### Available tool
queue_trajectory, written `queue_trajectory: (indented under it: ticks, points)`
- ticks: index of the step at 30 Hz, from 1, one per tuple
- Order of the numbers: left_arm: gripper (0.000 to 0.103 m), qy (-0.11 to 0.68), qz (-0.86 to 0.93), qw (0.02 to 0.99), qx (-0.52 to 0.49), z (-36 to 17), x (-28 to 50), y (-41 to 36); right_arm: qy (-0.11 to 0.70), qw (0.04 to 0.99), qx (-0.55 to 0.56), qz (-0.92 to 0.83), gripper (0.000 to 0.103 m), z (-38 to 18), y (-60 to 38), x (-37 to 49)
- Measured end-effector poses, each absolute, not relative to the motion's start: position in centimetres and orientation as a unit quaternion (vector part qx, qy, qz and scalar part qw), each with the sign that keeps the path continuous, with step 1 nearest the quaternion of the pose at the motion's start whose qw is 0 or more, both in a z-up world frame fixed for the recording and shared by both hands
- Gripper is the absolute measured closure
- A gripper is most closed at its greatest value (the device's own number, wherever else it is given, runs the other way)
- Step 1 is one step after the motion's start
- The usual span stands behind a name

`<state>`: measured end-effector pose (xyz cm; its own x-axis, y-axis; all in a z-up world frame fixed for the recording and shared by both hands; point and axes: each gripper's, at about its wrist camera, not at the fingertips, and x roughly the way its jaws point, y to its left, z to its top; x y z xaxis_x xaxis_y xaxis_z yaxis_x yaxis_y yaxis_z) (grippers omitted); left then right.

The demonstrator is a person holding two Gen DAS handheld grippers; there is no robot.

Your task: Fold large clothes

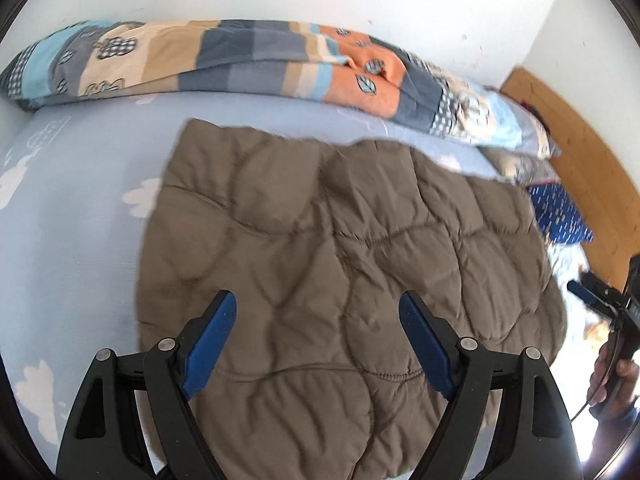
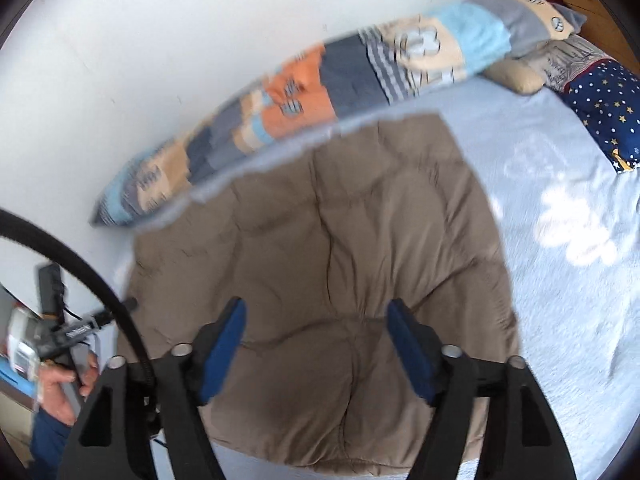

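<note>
A brown quilted padded garment [image 1: 340, 264] lies spread flat on the light blue bed sheet [image 1: 72, 240]; it also fills the middle of the right wrist view [image 2: 320, 248]. My left gripper [image 1: 318, 308] is open and empty, hovering above the garment's near part. My right gripper [image 2: 316, 314] is open and empty, also above the garment's near part. The right gripper shows at the right edge of the left wrist view [image 1: 592, 300], beside the garment's right side. The left hand with its gripper handle shows at the lower left of the right wrist view [image 2: 60, 344].
A long patchwork pillow [image 1: 248, 64] lies along the white wall behind the garment, also in the right wrist view [image 2: 320, 80]. A dark blue starred pillow [image 2: 608, 116] and a beige cushion [image 2: 516, 74] lie at the bed's head by a wooden headboard [image 1: 580, 152].
</note>
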<state>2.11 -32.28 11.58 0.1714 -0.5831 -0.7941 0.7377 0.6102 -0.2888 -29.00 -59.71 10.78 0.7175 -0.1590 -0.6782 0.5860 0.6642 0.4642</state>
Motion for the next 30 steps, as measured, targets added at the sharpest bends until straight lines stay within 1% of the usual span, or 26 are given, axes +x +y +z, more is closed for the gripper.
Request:
queue_trajectory:
  ticks: [2, 3, 5, 9, 12, 18, 20, 22, 24, 29, 30]
  points:
    - [0.020, 0.480, -0.430, 0.762, 0.065, 12.1, 3.1, -31.2, 0.280, 0.862, 0.363, -0.215, 0.018, 11.4, -60.6, -30.7]
    - [0.020, 0.482, -0.426, 0.763, 0.060, 12.2, 3.5, -30.8, 0.273, 0.862, 0.368, -0.218, 0.015, 11.6, -61.1, -31.5]
    - [0.020, 0.485, -0.417, 0.767, 0.051, 12.5, 4.5, -29.7, 0.271, 0.859, 0.370, -0.230, 0.013, 11.8, -61.9, -32.5]
    - [0.020, 0.495, -0.400, 0.771, 0.030, 12.4, 6.6, -27.6, 0.264, 0.850, 0.381, -0.251, 0.010, 11.7, -63.8, -34.9]
    - [0.019, 0.510, -0.392, 0.765, 0.034, 11.5, 7.7, -26.6, 0.269, 0.843, 0.391, -0.253, 0.008, 11.4, -65.0, -36.0]
    - [0.019, 0.545, -0.386, 0.744, 0.027, 8.9, 9.5, -24.9, 0.288, 0.812, 0.456, -0.223, 0.008, 7.4, -67.7, -37.7]
    - [0.019, 0.554, -0.384, 0.738, 0.018, 8.3, 10.0, -24.3, 0.283, 0.802, 0.485, -0.203, 0.008, 5.9, -68.2, -38.2]
    - [0.020, 0.562, -0.389, 0.730, 0.000, 7.8, 10.5, -23.7, 0.266, 0.790, 0.524, -0.176, 0.007, 4.2, -68.8, -38.7]
    - [0.020, 0.565, -0.391, 0.726, -0.019, 7.2, 11.1, -23.1, 0.255, 0.783, 0.546, -0.155, 0.004, 2.7, -69.2, -38.9]
    - [0.020, 0.593, -0.451, 0.656, -0.120, 5.1, 12.6, -22.0, 0.253, 0.769, 0.574, -0.127, 0.002, -0.5, -69.9, -38.5]
    - [0.020, 0.595, -0.457, 0.648, -0.128, 4.9, 12.6, -22.0, 0.251, 0.768, 0.577, -0.119, 0.001, -0.9, -69.9, -38.3]
